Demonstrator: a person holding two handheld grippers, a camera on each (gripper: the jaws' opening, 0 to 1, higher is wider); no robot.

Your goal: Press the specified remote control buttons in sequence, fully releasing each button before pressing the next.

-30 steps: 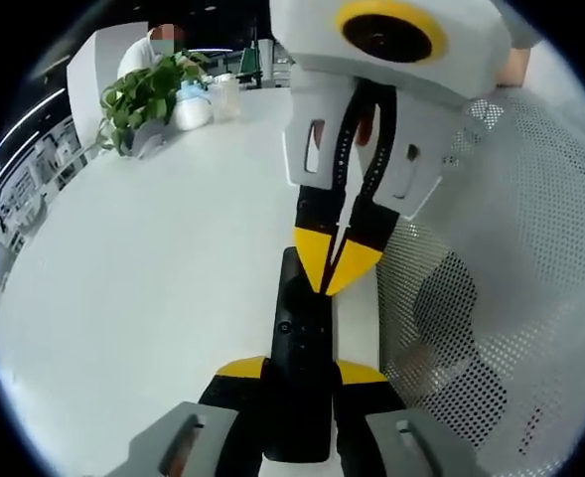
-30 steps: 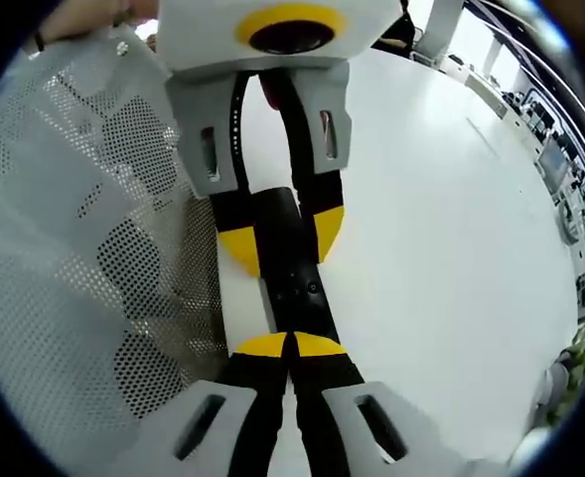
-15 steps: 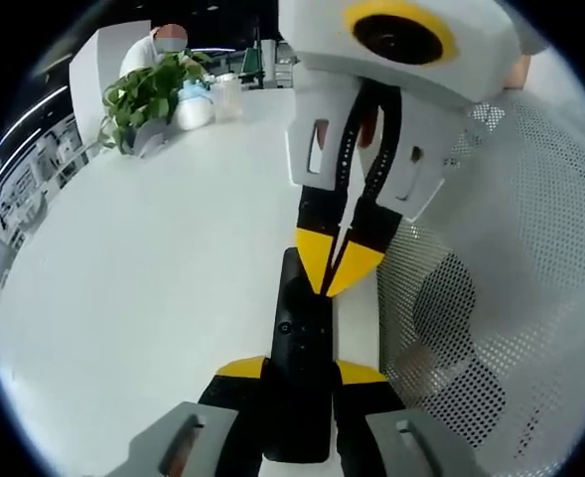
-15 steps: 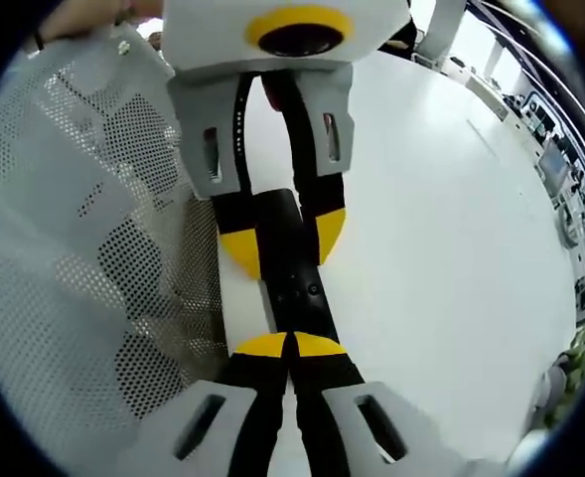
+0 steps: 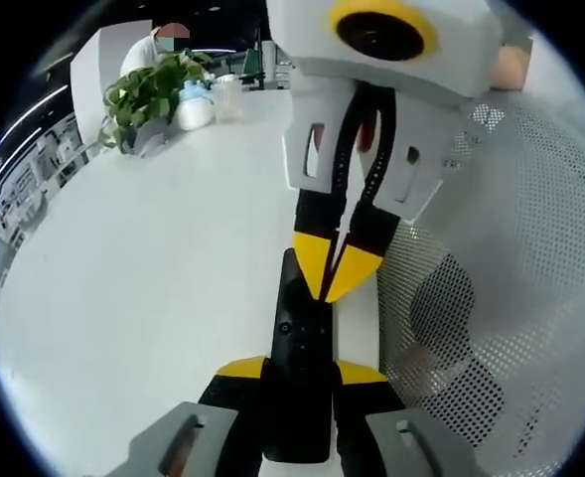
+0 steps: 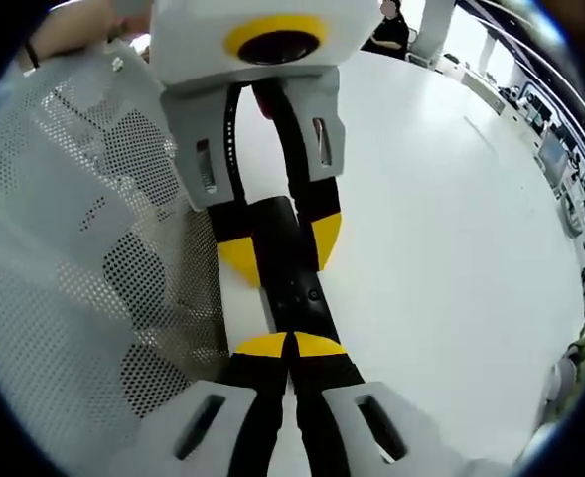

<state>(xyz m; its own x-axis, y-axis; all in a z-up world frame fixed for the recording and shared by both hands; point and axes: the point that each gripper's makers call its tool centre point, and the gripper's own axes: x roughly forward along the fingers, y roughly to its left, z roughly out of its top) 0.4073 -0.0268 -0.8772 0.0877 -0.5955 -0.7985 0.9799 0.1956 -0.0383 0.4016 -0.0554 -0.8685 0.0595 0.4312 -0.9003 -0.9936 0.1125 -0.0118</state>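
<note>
Remote control (image 5: 300,368) gripped in left claw (image 5: 300,370); clenched right claw (image 6: 290,345) tips touch it.

Little has changed. In the left gripper view the right gripper (image 5: 324,288) has eased slightly up and to the left compared with half a second ago: its yellow tips, pressed together, now meet the remote (image 5: 300,368) a touch higher, and a hand (image 5: 511,68) shows more at the upper right beside the mesh bin (image 5: 501,298). In the right gripper view the left gripper (image 6: 277,253) has shifted a little up and to the left, with a wider strip of tabletop (image 6: 441,219) showing to its right. The tips of the right gripper are on the remote as before.
</note>
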